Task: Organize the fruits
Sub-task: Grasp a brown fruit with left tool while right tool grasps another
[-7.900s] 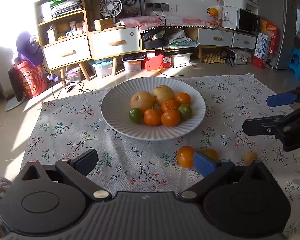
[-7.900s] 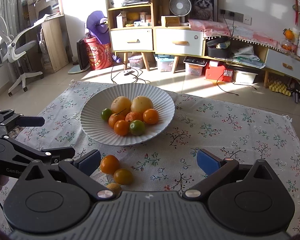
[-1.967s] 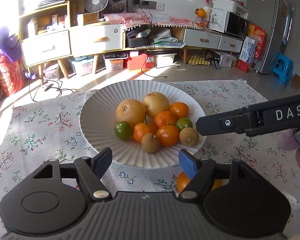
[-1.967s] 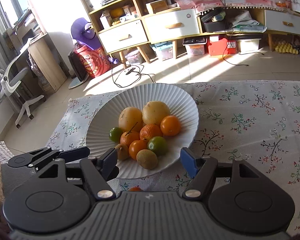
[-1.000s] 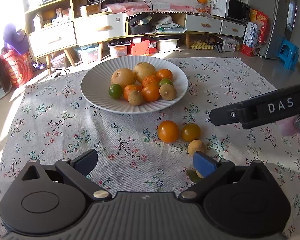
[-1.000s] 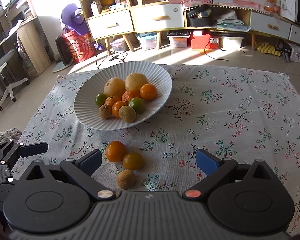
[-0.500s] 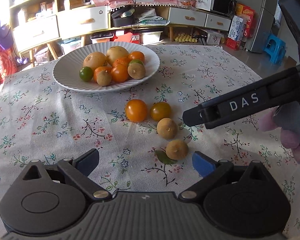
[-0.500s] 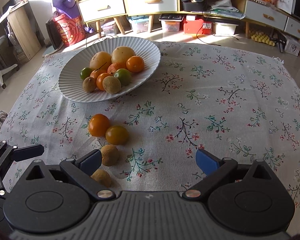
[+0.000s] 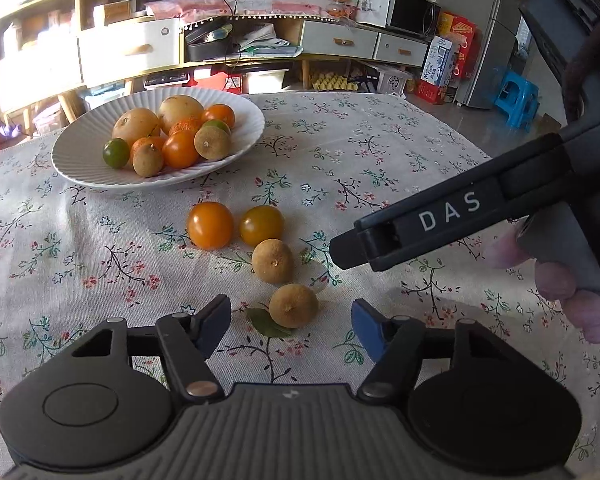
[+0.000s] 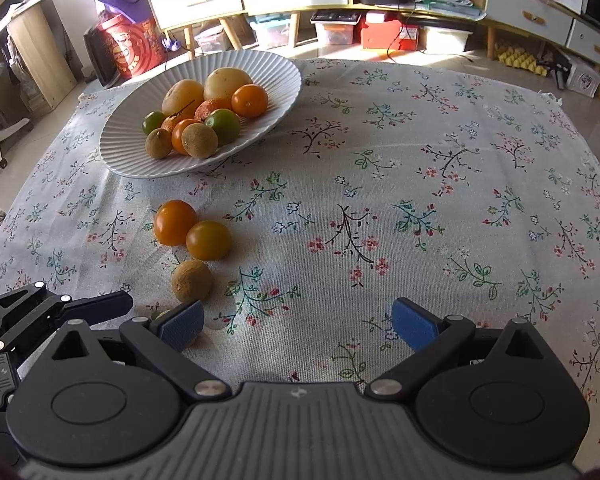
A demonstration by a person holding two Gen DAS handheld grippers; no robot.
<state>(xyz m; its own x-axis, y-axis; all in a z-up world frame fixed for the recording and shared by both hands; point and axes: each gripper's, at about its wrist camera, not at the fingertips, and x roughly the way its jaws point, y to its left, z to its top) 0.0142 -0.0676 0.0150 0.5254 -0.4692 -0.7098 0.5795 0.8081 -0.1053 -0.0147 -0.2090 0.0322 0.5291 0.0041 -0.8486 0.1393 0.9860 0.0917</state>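
The small brown fruit point(image 9: 293, 305) can roll away from you. It is round, and it sits loose on the flowered cloth point(image 9: 380, 152) on the tabletop. If one of the fingers point(image 9: 214, 320) touches it first, it may get pushed toward the other brown fruit point(image 9: 272, 261) just behind it. That one lies near the two orange fruits point(image 9: 210, 225), so a bump could send them all rolling. A green leaf point(image 9: 268, 322) lies right by the small brown fruit, and you might pinch it too.

Your right gripper point(image 10: 296, 326) hangs close by, with its long black arm pointing in from the side in the left view. The two tools could knock together if you lift up fast.

The fingers of your left gripper point(image 9: 290, 322) have just been closing, and they are about half open now. The small brown fruit sits between them, a little toward the tips. There is a gap on each side, so they do not touch it yet.

The fingers of your right gripper are wide apart and hold nothing. Only cloth lies between them, and the loose fruits are off to their left.

The white plate point(image 9: 80, 168) sits farther back, already full of fruit. Four fruits wait on the cloth.
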